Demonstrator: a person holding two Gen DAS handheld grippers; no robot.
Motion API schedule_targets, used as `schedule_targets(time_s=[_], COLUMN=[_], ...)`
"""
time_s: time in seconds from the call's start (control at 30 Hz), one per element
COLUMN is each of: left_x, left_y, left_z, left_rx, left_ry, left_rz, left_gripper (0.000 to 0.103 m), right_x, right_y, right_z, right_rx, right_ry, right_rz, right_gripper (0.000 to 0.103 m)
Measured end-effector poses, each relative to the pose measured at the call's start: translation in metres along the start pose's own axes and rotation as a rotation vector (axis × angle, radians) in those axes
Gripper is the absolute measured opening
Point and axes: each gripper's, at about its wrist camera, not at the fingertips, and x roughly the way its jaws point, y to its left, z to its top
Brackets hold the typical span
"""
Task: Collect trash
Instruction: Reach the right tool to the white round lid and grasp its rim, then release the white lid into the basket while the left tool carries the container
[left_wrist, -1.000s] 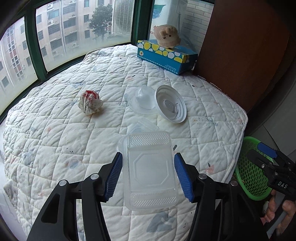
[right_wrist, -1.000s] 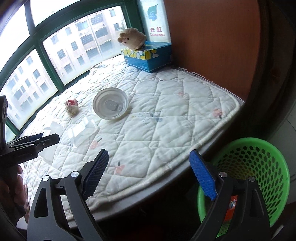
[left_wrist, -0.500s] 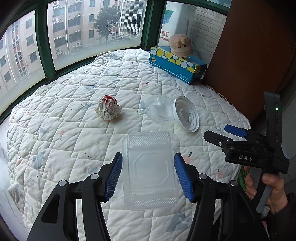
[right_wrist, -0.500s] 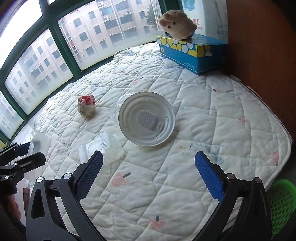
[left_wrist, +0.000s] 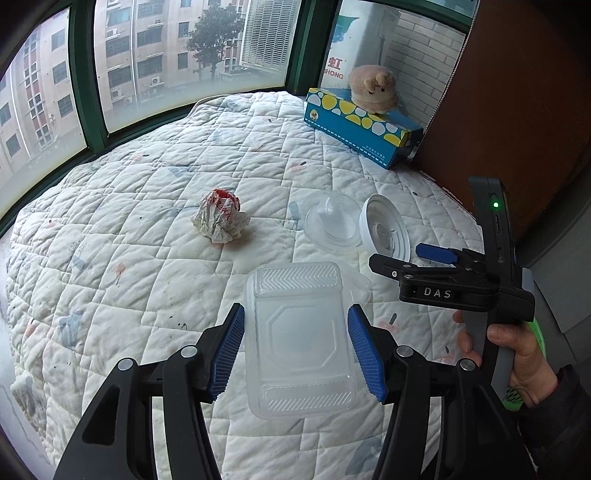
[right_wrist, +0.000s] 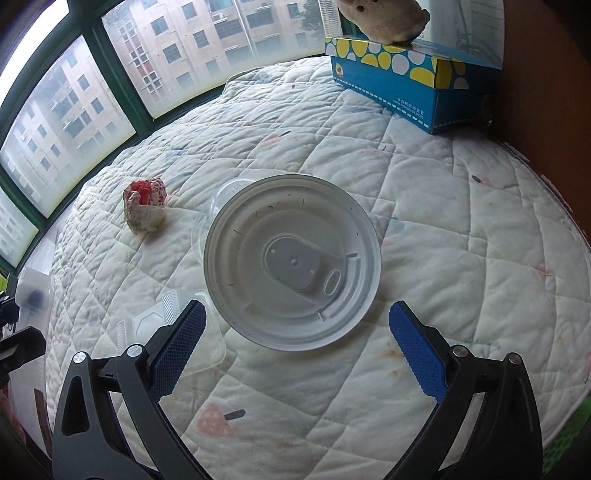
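My left gripper (left_wrist: 295, 314) is shut on a clear plastic container (left_wrist: 299, 332), held by its long sides above the white quilt (left_wrist: 147, 280). My right gripper (right_wrist: 297, 308) stands wide open just above and in front of a white round lid (right_wrist: 291, 262), not touching it. In the left wrist view the right gripper (left_wrist: 436, 258) hovers beside that lid (left_wrist: 386, 232). A clear dome lid (left_wrist: 330, 218) lies against the white lid, partly hidden by it. A crumpled red-and-white paper ball (right_wrist: 145, 206) sits further left. A second clear container (right_wrist: 147, 325) lies by my right gripper's left finger.
A blue tissue box (right_wrist: 406, 81) with a plush toy (left_wrist: 373, 88) on it stands at the far right corner. A green basket (right_wrist: 569, 435) is below the bed's right edge. Windows ring the far side and a brown panel (left_wrist: 517, 110) borders the right.
The right gripper came from over the green basket to above the white lid, and its jaws widened. The left gripper shifted a little, the container still in it.
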Motion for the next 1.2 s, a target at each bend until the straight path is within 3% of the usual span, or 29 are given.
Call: schedule_targets(time_s=[0.47, 0.6, 0.93, 1.2], left_x=[0.013, 0.015, 0.009, -0.003], left_y=[0.001, 0.005, -0.003, -0.029], left_z=[0.004, 0.003, 0.0, -0.008], left_rx=[0.005, -0.006, 0.007, 0.034], left_ry=[0.023, 0.028, 0.014, -0.002], left_rz=[-0.007, -0.002, -0.015, -0.046], left_gripper=[0.056, 0.056, 0.056, 0.056], right_x=[0.011, 0.008, -0.027, -0.07], right_y=[-0.005, 0.0, 0.013, 0.005], right_z=[0.011, 0.01, -0.006, -0.04], right_rx=[0.009, -0.002, -0.044, -0.012], right_ry=[-0.005, -0.016, -0.078, -0.101], right_rz=[0.029, 0.02, -0.077, -0.168], right_gripper=[0.098, 0.092, 0.091, 0.091])
